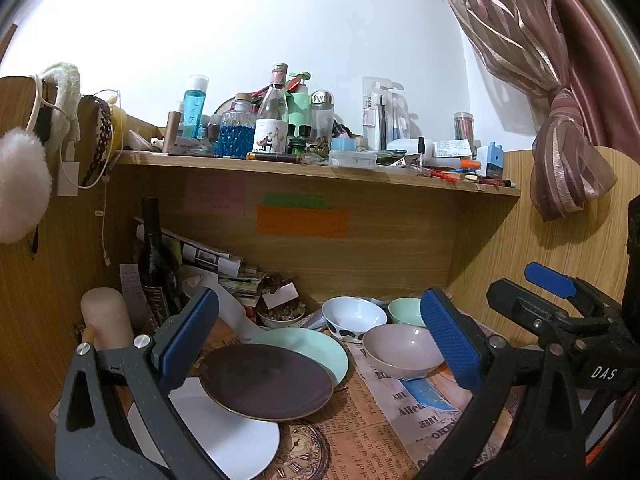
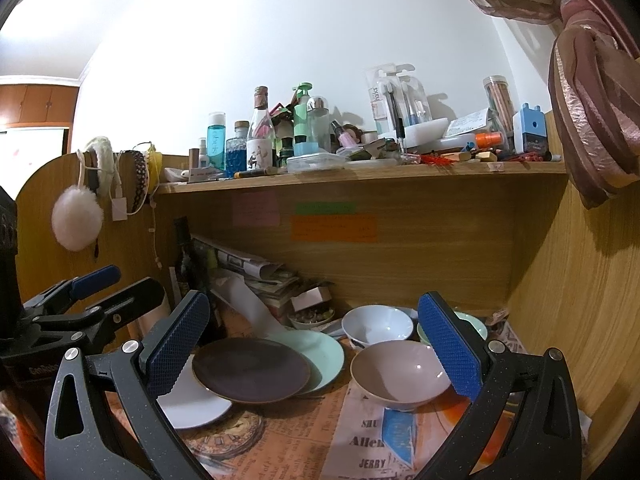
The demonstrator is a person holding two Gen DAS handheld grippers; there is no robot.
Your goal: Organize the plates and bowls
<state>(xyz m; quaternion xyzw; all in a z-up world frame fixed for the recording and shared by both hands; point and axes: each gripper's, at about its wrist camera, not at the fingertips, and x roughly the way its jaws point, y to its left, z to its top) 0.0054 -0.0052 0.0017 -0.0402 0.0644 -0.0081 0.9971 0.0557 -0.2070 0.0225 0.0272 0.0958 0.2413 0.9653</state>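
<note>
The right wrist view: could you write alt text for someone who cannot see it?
An open hand-held gripper hovers over a cluttered wooden desk with a dark plate overlapping a mint plate and a white plate, beside a pinkish bowl, a white bowl and a mint bowl. The shelf above is crowded with bottles.

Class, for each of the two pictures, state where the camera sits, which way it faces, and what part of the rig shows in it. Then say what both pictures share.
Left wrist: sits on the left gripper, faces the desk's back wall over the plates; its own open jaws show, with the right gripper at the right edge.
Right wrist: sits on the right gripper, faces the same way; its open jaws show, with the left gripper at the left edge.
Shared: dark plate, grey bowl, shelf.
</note>
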